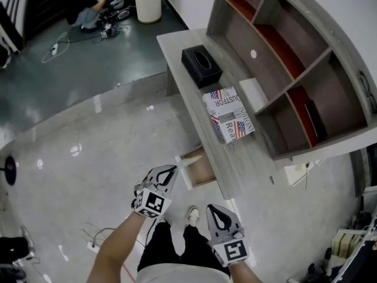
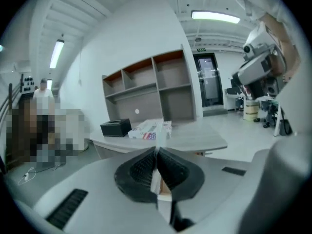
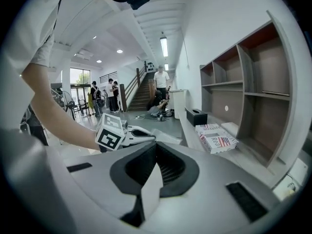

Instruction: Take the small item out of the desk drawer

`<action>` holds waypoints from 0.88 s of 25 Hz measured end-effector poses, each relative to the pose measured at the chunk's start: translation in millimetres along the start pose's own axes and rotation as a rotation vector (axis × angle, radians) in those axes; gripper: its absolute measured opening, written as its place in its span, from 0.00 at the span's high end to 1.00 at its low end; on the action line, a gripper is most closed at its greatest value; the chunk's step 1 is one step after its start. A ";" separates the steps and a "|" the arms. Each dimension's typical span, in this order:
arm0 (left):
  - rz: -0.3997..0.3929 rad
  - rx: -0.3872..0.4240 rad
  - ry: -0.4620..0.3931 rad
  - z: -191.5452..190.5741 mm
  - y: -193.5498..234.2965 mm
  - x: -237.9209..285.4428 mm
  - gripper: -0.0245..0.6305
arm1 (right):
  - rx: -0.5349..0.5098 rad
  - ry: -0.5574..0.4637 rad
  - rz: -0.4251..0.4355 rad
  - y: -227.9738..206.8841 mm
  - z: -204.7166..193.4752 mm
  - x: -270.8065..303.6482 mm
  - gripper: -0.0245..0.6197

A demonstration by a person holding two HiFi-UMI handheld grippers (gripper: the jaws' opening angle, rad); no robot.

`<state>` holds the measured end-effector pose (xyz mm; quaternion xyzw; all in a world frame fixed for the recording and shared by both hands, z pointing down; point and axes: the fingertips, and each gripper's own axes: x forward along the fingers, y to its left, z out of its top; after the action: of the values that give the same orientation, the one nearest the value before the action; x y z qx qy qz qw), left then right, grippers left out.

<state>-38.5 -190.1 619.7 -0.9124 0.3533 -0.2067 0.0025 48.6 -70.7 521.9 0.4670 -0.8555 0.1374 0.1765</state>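
My left gripper (image 1: 172,171) is shut on the small item (image 1: 189,161), a thin pale translucent piece that sticks out past its tips. It is held in the air just in front of the open wooden drawer (image 1: 202,170) under the desk (image 1: 238,161). In the left gripper view the small item (image 2: 160,136) stands edge-on between the closed pads of the left gripper (image 2: 157,152). The right gripper view shows the left gripper (image 3: 146,134) with the small item (image 3: 170,138) from the side. My right gripper (image 1: 215,208) is shut with nothing in it, low and to the right of the left one, seen closed as the right gripper (image 3: 156,145).
On the desk lie a black tissue box (image 1: 201,65), a flag-printed box (image 1: 230,114) and a white flat box (image 1: 253,93). A shelf unit (image 1: 294,69) stands behind them. My legs and shoes (image 1: 192,216) are below the grippers. A cable (image 1: 94,240) lies on the floor at left.
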 end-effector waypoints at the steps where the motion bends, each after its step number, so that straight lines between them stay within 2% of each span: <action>1: 0.023 -0.016 -0.027 11.5 5.1 -8.2 0.94 | -0.005 -0.010 0.006 2.3 5.5 -0.9 0.93; 7: 0.162 -0.139 -0.169 65.3 39.7 -59.3 0.94 | -0.031 -0.066 0.034 11.9 36.2 -6.5 0.93; 13: 0.252 -0.135 -0.207 98.0 59.7 -116.3 0.94 | -0.064 -0.132 0.032 3.1 69.4 -15.3 0.93; 19: 0.338 -0.213 -0.240 123.2 75.2 -177.7 0.94 | -0.105 -0.176 0.011 -11.1 107.8 -21.6 0.93; 22: 0.389 -0.227 -0.268 138.1 83.2 -206.4 0.94 | -0.107 -0.195 -0.016 -21.9 127.3 -26.6 0.93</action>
<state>-177.0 -138.7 403.4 -0.8410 0.5395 -0.0388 -0.0134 58.4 -113.2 397.5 0.4748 -0.8710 0.0443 0.1183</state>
